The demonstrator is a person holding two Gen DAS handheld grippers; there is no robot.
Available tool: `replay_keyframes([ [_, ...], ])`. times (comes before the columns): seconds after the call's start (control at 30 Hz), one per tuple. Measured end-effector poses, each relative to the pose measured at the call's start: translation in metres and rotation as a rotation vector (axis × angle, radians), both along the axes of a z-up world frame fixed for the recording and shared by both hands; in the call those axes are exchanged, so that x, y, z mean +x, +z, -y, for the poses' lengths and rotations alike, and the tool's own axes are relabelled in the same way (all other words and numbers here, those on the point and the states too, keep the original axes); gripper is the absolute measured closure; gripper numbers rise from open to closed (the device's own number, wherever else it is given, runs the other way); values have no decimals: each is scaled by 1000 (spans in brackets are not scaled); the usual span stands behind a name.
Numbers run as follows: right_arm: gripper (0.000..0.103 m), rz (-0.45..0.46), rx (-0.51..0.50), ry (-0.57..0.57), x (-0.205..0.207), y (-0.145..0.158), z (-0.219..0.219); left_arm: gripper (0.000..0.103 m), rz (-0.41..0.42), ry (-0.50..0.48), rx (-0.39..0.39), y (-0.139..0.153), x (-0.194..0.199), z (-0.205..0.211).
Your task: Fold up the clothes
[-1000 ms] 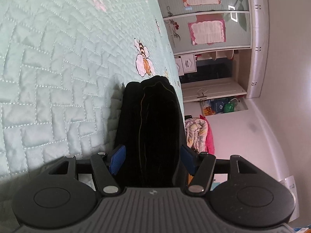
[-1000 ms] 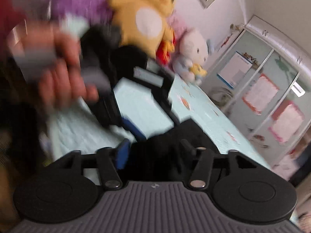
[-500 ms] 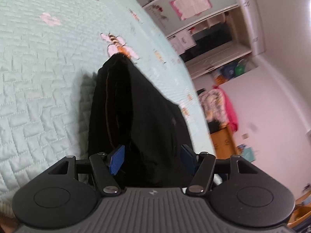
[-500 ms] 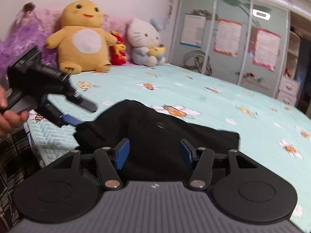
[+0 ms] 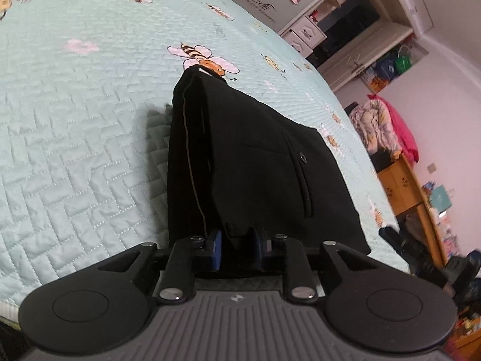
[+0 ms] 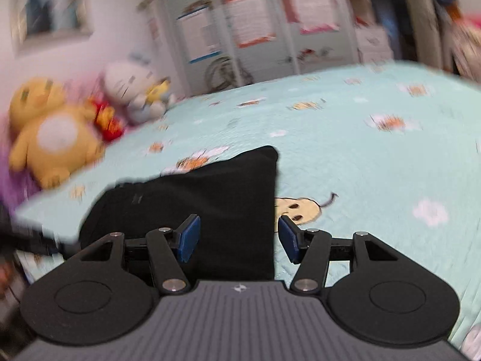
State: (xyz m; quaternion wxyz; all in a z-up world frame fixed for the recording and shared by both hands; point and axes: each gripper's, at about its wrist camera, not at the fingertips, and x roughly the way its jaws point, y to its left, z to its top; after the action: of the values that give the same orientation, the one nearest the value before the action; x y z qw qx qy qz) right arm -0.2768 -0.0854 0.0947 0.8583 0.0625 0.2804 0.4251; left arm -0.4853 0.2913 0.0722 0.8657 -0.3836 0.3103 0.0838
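A black garment [image 5: 255,162], folded and showing a button and a pocket seam, lies on the mint quilted bedspread [image 5: 75,105]. My left gripper [image 5: 237,246] is shut on the garment's near edge, its blue pads pinching a bunch of the cloth. In the blurred right wrist view the same black garment [image 6: 216,198] lies flat on the bedspread [image 6: 375,165]. My right gripper [image 6: 236,237] stands open over the garment's near edge, with its right pad past the cloth's side. The right gripper's body shows blurred at the far right of the left wrist view.
Plush toys, a yellow one [image 6: 54,138] and a white one [image 6: 135,90], sit at the head of the bed. A wardrobe with posters [image 6: 255,30] stands behind it. A wooden shelf [image 5: 405,189] with piled clothes [image 5: 384,126] stands beside the bed's right edge [image 5: 372,180].
My left gripper has closed from open onto the garment's near edge. The right wrist view has swung fast and blurred; the right gripper stays open over the cloth.
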Motion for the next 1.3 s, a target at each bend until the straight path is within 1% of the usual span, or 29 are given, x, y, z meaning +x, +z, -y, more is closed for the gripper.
replay_keyframes([
  [0.07, 47, -132, 113, -14, 19, -6, 9, 79, -10, 0, 13, 0, 1, 1],
  [0.1, 52, -199, 171, -21, 28, -9, 14, 79, -15, 1, 19, 0, 1, 2],
  [0.13, 61, -237, 222, -7, 32, -12, 16, 79, -18, 1, 23, 0, 1, 2],
  [0.2, 70, -231, 261, 41, 31, -13, 14, 79, -19, 0, 22, -1, 0, 1],
  [0.27, 70, -207, 248, 79, 25, -18, 3, 78, -24, 1, 28, 0, 1, 1],
  [0.33, 75, -264, 156, 91, 25, -40, -12, 78, -33, 0, 50, 1, 2, 1],
  [0.37, 77, -255, 132, 86, 22, -52, -14, 78, -37, -4, 56, 1, 2, 1],
  [0.4, 88, -243, 110, 81, 18, -64, -16, 78, -39, -6, 59, 0, 3, 0],
  [0.43, 96, -237, 127, 63, 17, -68, -13, 78, -39, -6, 55, -1, 3, -1],
  [0.5, 102, -269, 132, 49, 24, -68, -13, 77, -40, -7, 37, -4, 2, -4],
  [0.67, 102, -225, 35, 73, 21, -52, -19, 75, -29, -5, 15, 2, -4, -4],
  [0.73, 96, -167, 28, 79, 14, -38, -17, 75, -24, 1, 16, 9, -9, -1],
  [0.77, 95, -132, 34, 85, 12, -30, -16, 78, -23, 6, 21, 13, -12, 0],
  [0.83, 93, -137, 95, 114, 12, -26, -19, 79, -18, 38, 52, 24, -21, 1],
  [0.93, 93, -148, 189, 159, 13, -21, -23, 79, 49, 64, 96, 50, -30, 6],
  [1.0, 93, -198, 254, 189, 14, -26, -31, 79, 117, 43, 115, 69, -23, 12],
  [1.07, 93, -277, 309, 210, 18, -31, -44, 77, 161, 4, 126, 78, -1, 17],
  [1.13, 93, -363, 365, 218, 25, -35, -58, 76, 170, -29, 121, 72, 28, 19],
  [1.2, 92, -396, 415, 240, 27, -33, -75, 76, 113, -12, 120, 47, 52, 15],
  [1.23, 89, -411, 439, 252, 29, -32, -83, 76, 78, 2, 120, 33, 63, 13],
  [1.27, 85, -406, 435, 268, 28, -33, -92, 78, 52, 28, 96, 18, 69, 8],
  [1.3, 76, -423, 417, 284, 28, -40, -101, 91, 39, 67, 43, 2, 66, -1],
])
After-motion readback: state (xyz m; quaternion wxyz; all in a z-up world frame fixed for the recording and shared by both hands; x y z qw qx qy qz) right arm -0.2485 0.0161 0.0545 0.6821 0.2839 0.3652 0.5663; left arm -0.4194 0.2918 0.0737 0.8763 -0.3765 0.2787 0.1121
